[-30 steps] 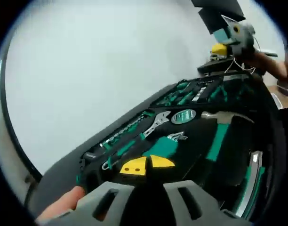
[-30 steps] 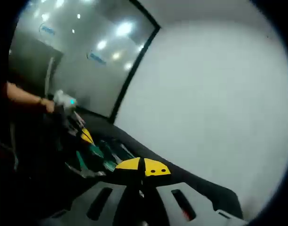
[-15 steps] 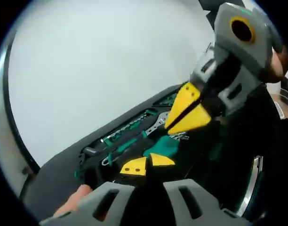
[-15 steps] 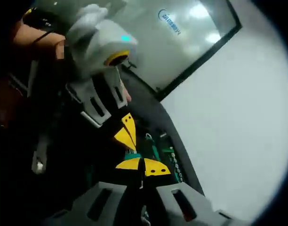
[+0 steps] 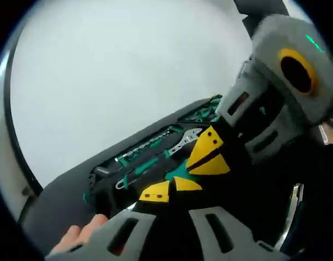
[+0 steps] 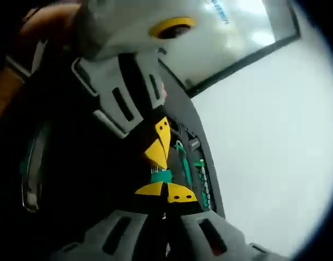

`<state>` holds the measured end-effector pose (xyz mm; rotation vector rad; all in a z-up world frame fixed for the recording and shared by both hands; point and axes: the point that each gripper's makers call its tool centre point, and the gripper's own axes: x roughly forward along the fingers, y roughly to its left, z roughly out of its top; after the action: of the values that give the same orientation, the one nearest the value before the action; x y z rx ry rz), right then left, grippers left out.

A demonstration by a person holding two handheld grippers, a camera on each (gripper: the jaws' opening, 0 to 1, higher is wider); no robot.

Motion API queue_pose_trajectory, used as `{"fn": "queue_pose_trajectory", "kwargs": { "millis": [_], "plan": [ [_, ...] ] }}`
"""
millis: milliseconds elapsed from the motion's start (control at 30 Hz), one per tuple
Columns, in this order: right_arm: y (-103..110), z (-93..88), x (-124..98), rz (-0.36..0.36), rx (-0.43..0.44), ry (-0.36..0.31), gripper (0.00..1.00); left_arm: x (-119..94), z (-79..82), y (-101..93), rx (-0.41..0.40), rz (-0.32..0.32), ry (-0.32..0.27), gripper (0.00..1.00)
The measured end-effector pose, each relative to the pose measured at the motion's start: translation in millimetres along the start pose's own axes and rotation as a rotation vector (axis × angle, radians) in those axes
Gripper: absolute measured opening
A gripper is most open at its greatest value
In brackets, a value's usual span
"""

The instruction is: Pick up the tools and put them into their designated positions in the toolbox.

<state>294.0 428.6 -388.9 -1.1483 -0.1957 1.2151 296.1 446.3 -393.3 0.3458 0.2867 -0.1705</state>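
Note:
The open black toolbox (image 5: 101, 187) lies ahead, with green-handled tools, a row of sockets (image 5: 142, 148) and a silver wrench (image 5: 184, 142) in its slots. My left gripper (image 5: 170, 191) is low in the left gripper view, yellow tips pressed together over a green tool handle (image 5: 180, 172). The right gripper (image 5: 208, 159) reaches in from the right, its tips shut and pointing down just beyond mine. In the right gripper view my right gripper (image 6: 166, 192) is shut, with the left gripper (image 6: 160, 143) hanging close above it and the toolbox (image 6: 196, 169) behind. Nothing shows between either pair of jaws.
A white wall stands behind the toolbox (image 5: 112, 70). A glass partition with a dark frame (image 6: 248, 51) shows at the top of the right gripper view. A person's fingers (image 5: 79, 237) rest at the left gripper's base, and a forearm (image 6: 14, 81) shows at far left.
The right gripper has come from far off at the toolbox's far end to right beside the left one, tips almost meeting over the toolbox. The left gripper has barely moved.

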Motion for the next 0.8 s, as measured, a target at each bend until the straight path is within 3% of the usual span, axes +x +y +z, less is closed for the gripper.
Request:
{"fn": "queue_pose_trajectory", "kwargs": {
  "millis": [67, 133, 167, 200, 233, 267, 300, 333, 367, 400, 533, 600, 633, 667, 700, 733, 800],
  "plan": [
    [-1.2, -0.5, 2.9, 0.027, 0.069, -0.011, 0.00, 0.7, -1.5, 0.5, -0.071, -0.014, -0.006, 0.00],
    [-1.2, 0.1, 3.6, 0.034, 0.036, 0.008, 0.00, 0.3, -1.1, 0.5, -0.057, -0.014, -0.005, 0.00],
    [-1.4, 0.1, 4.9, 0.016, -0.073, 0.043, 0.00, -5.0, 2.5, -12.7, -0.013, -0.104, 0.006, 0.00],
    [-1.1, 1.2, 5.3, 0.003, -0.143, 0.058, 0.00, -8.6, 0.5, -8.8, 0.034, -0.100, 0.034, 0.00],
    [0.6, 2.3, 5.9, -0.013, -0.215, 0.071, 0.00, -12.8, -4.4, 12.0, 0.099, -0.013, 0.089, 0.00],
    [0.8, 1.9, 6.6, -0.028, -0.192, 0.069, 0.00, -13.3, -0.8, 25.6, 0.057, 0.056, 0.055, 0.00],
    [-2.0, 2.0, 8.0, -0.044, -0.138, 0.043, 0.00, -12.9, 1.1, 30.3, -0.014, 0.054, 0.006, 0.00],
    [-0.7, 1.3, 8.2, -0.018, -0.118, 0.028, 0.00, -12.7, 0.0, 29.4, -0.031, 0.037, 0.006, 0.00],
    [-1.1, 0.1, 8.3, 0.010, -0.055, 0.024, 0.00, -10.7, -14.9, 15.4, -0.135, -0.051, 0.086, 0.00],
    [-1.8, -0.8, 8.3, 0.042, 0.003, 0.026, 0.00, -7.9, -12.4, 22.5, -0.124, -0.006, 0.073, 0.00],
    [-0.7, 0.3, 9.4, 0.066, -0.106, 0.034, 0.00, -2.0, -4.0, 16.3, 0.151, -0.035, 0.128, 0.00],
    [-0.3, 0.5, 10.2, 0.074, -0.091, 0.019, 0.00, 4.3, -2.5, 5.6, 0.150, -0.103, 0.136, 0.00],
    [0.7, 3.1, 11.2, 0.074, -0.086, -0.008, 0.00, 7.9, 2.9, -0.5, 0.156, -0.133, 0.102, 0.00],
    [2.8, 3.9, 11.2, 0.061, -0.144, -0.007, 0.00, 10.7, 6.0, -12.1, 0.148, -0.174, 0.081, 0.00],
    [3.7, 5.1, 11.7, 0.062, -0.195, -0.007, 0.00, 11.3, 9.7, -9.3, 0.206, -0.159, 0.075, 0.00],
    [5.7, 3.8, 10.4, 0.059, -0.181, 0.002, 0.00, 9.3, 7.7, -9.4, 0.258, -0.167, 0.109, 0.00],
    [5.3, 4.1, 10.7, 0.065, -0.195, 0.006, 0.00, 8.6, 7.9, -11.3, 0.270, -0.181, 0.130, 0.00]
  ]
}}
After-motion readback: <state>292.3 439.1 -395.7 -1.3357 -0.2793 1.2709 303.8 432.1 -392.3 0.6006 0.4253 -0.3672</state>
